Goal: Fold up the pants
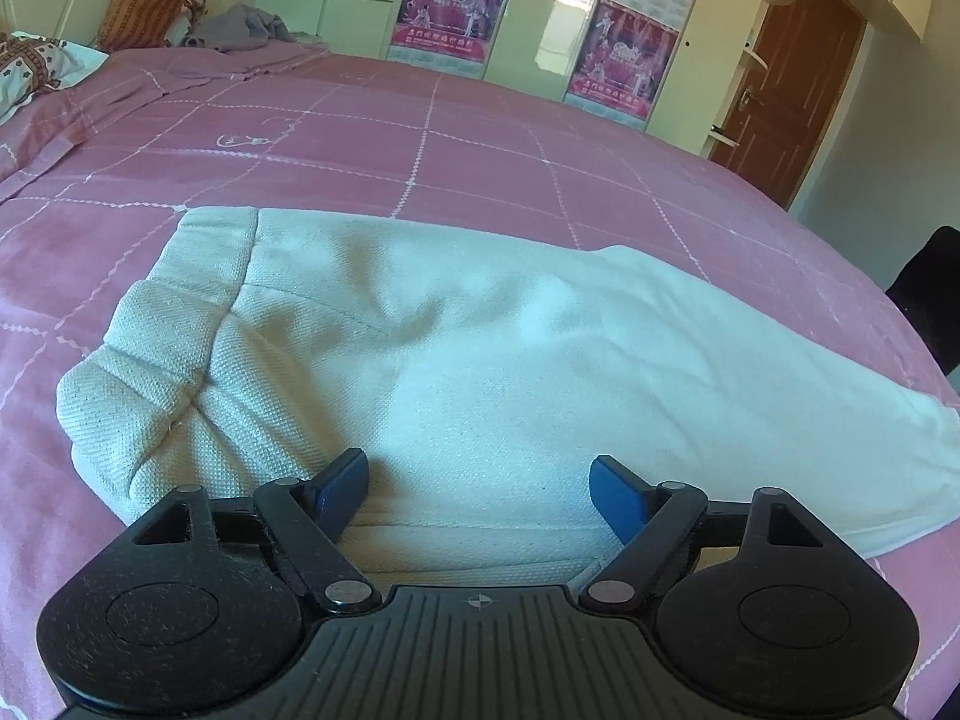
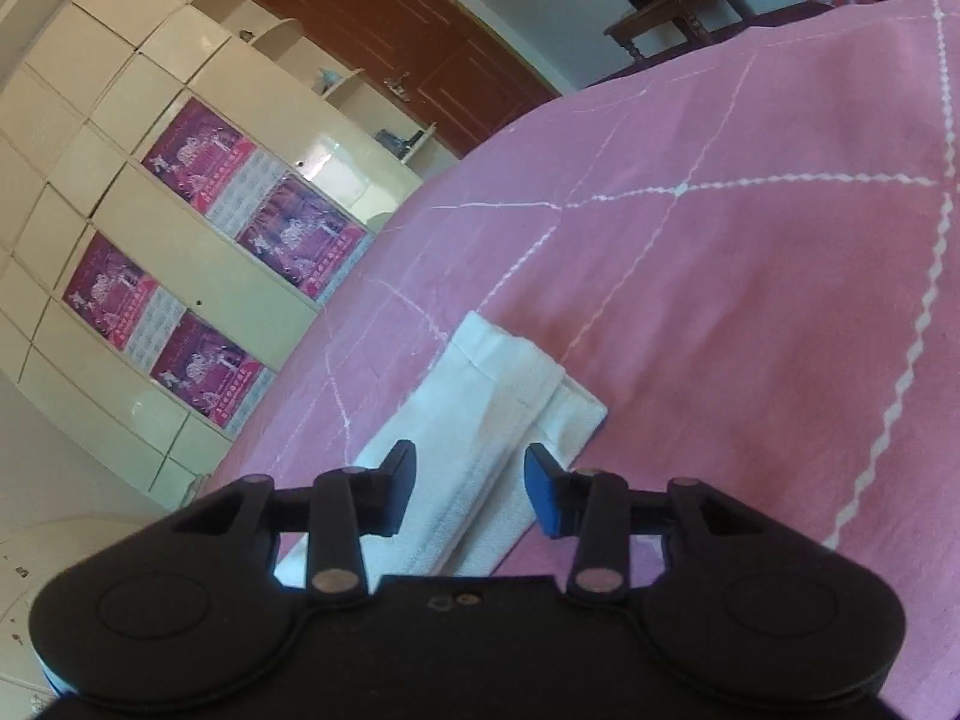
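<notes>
White pants lie flat on the pink bedspread, waistband at the left and legs running off to the right. My left gripper is open, its blue pads over the near edge of the pants, holding nothing. In the right wrist view the leg ends of the pants lie on the bedspread, hems pointing away. My right gripper is open with the fingers either side of the leg fabric, not closed on it.
Pillows and a grey cloth sit at the head of the bed. Cream wardrobes with pink posters and a brown door stand beyond the bed. A wooden stool stands past the bed's far corner.
</notes>
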